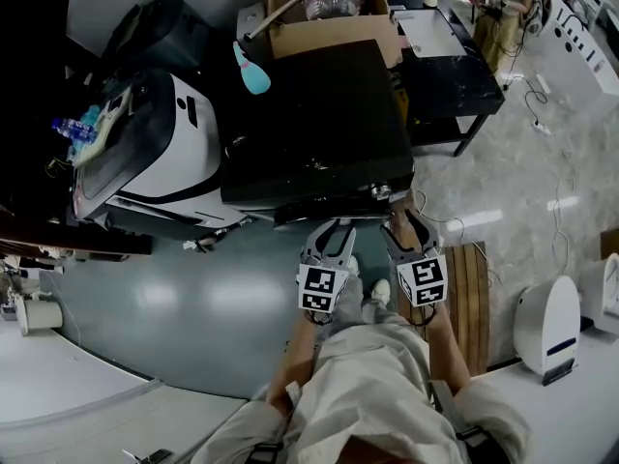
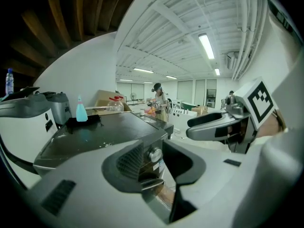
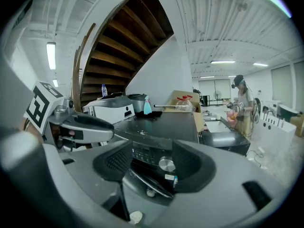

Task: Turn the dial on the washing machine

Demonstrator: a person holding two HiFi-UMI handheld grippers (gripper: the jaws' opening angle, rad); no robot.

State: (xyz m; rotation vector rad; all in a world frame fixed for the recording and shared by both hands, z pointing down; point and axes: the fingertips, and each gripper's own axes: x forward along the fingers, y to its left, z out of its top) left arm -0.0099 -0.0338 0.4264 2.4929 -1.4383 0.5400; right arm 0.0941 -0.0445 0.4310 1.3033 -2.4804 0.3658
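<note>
The washing machine (image 1: 319, 124) stands on the floor, its black top towards us. Its dial (image 3: 166, 164) is a small silver knob at the right end of the front control panel, beside a row of buttons.

We hold both tongs just in front of that panel. The right tongs (image 1: 406, 228) have their jaws about half apart with the dial framed between them, though the pads stand off from it and grip nothing. The left tongs (image 1: 330, 235) are also parted and empty, a little to the left of the dial.

This fits two stages equally: the tongs coming up to the dial, or drawing off once it is turned. The dial's setting is too small to read here, so we probably cannot settle which.

Either way, we judge that care belongs at the knob's rim. It is shallow and smooth (little for ridged pads to bite on), so a good grip would set the pads on opposite sides of the rim. The tongs should be square to the panel, and the turn should come from rolling about the knob's own axis. An off-centre hold would likely slip or nudge the neighbouring buttons. The left tongs do best kept clear of the panel.
</note>
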